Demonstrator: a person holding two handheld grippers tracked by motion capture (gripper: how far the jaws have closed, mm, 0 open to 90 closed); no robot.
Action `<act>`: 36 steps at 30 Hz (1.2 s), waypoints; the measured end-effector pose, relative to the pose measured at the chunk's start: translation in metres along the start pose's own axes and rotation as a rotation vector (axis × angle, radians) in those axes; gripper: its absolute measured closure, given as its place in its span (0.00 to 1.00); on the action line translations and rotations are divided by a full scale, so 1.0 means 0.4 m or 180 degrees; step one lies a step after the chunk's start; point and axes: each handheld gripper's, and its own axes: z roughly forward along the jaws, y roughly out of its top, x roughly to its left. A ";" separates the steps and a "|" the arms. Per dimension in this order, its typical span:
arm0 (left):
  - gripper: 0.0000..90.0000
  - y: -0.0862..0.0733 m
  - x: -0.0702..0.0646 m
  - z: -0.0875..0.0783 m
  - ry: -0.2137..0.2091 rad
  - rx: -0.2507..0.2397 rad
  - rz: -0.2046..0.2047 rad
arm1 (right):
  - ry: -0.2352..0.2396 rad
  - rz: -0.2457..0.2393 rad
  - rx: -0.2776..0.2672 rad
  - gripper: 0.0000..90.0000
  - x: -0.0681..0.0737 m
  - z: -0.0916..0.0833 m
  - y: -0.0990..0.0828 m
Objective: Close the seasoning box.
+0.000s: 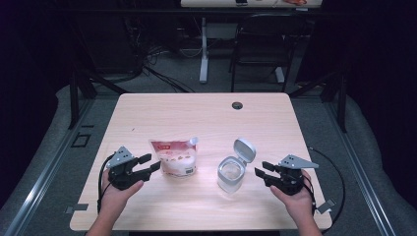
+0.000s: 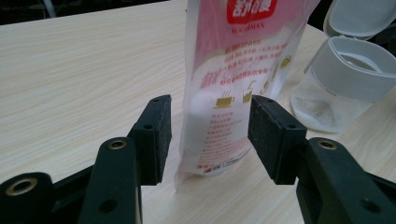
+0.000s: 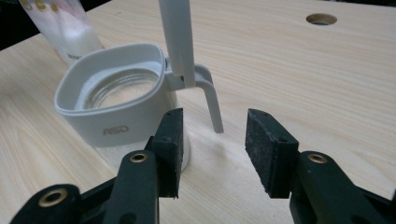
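- My left gripper (image 1: 150,164) sits at the lower left of the high view, jaws spread and holding nothing; the pouch (image 1: 174,157) stands upright just beyond the tips, left of the frame's middle.
- In the left gripper view the pouch (image 2: 238,88) rises between my two pads, but neither pad presses on it.
- My right gripper (image 1: 260,173) sits at the lower right, jaws spread and empty, pointing at the jar (image 1: 231,174) near it.
- The jar's flip lid (image 1: 244,149) is already up; in the right gripper view the jar (image 3: 116,112) sits in the left half, its mouth open, with what looks like a thin layer of white grains inside.
- My judgement: the jar is opened and the pouch stands ready, while gripping the pouch, tipping it over the jar and shutting the lid all seem left to do.
- I cannot tell whether the pouch's spout (image 1: 193,141) is capped.
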 end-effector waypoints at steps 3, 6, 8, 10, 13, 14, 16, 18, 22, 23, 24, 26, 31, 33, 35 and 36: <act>0.55 0.010 -0.001 0.001 -0.0039 0.0018 -0.0001 | -0.0017 -0.0052 -0.0091 0.63 0.008 -0.014 0.016; 0.55 0.018 -0.003 0.003 -0.0065 0.0004 -0.0018 | -0.0016 -0.0092 -0.0168 0.62 0.018 -0.025 0.034; 0.55 0.027 -0.006 0.003 -0.0054 0.0002 0.0017 | -0.0033 -0.0143 -0.0173 0.61 0.024 -0.030 0.044; 0.55 0.040 -0.012 0.001 -0.0059 -0.0001 0.0072 | -0.0038 -0.0167 -0.0184 0.61 0.030 -0.036 0.057; 0.55 0.049 -0.012 0.000 -0.0062 0.0037 0.0055 | -0.0026 -0.0173 -0.0244 0.62 0.039 -0.048 0.073; 0.55 0.053 -0.010 0.001 -0.0069 0.0045 0.0017 | -0.0015 -0.0179 -0.0303 0.63 0.043 -0.051 0.078; 0.55 0.061 -0.007 -0.001 -0.0079 0.0047 -0.0014 | 0.0008 -0.0203 -0.0310 0.63 0.047 -0.055 0.084; 0.55 0.070 -0.006 -0.001 -0.0079 0.0041 -0.0023 | 0.0040 -0.0257 -0.0358 0.64 0.054 -0.056 0.096; 0.55 0.085 -0.001 0.001 -0.0071 0.0065 -0.0034 | 0.0125 -0.0328 -0.0338 0.64 0.064 -0.044 0.126; 0.56 0.089 0.002 0.002 -0.0090 0.0043 -0.0058 | 0.0149 -0.0341 -0.0351 0.64 0.068 -0.041 0.131; 0.57 0.089 0.002 0.002 -0.0090 0.0043 -0.0058 | 0.0149 -0.0341 -0.0351 0.64 0.068 -0.041 0.131; 0.61 0.091 0.007 0.001 -0.0111 0.0054 -0.0077 | 0.0183 -0.0427 -0.0329 0.65 0.084 -0.031 0.148; 0.69 0.088 0.009 0.002 -0.0133 0.0014 -0.0072 | 0.0201 -0.0497 -0.0288 0.68 0.103 -0.015 0.165; 0.70 0.088 0.006 0.002 -0.0105 0.0021 -0.0044 | 0.0155 -0.0525 -0.0276 0.68 0.108 -0.016 0.168; 0.73 0.086 0.004 0.003 -0.0063 0.0025 0.0029 | 0.0146 -0.0478 -0.0270 0.68 0.106 -0.017 0.169; 0.74 0.086 0.005 0.002 -0.0065 0.0013 0.0029 | 0.0131 -0.0458 -0.0269 0.69 0.106 -0.018 0.169</act>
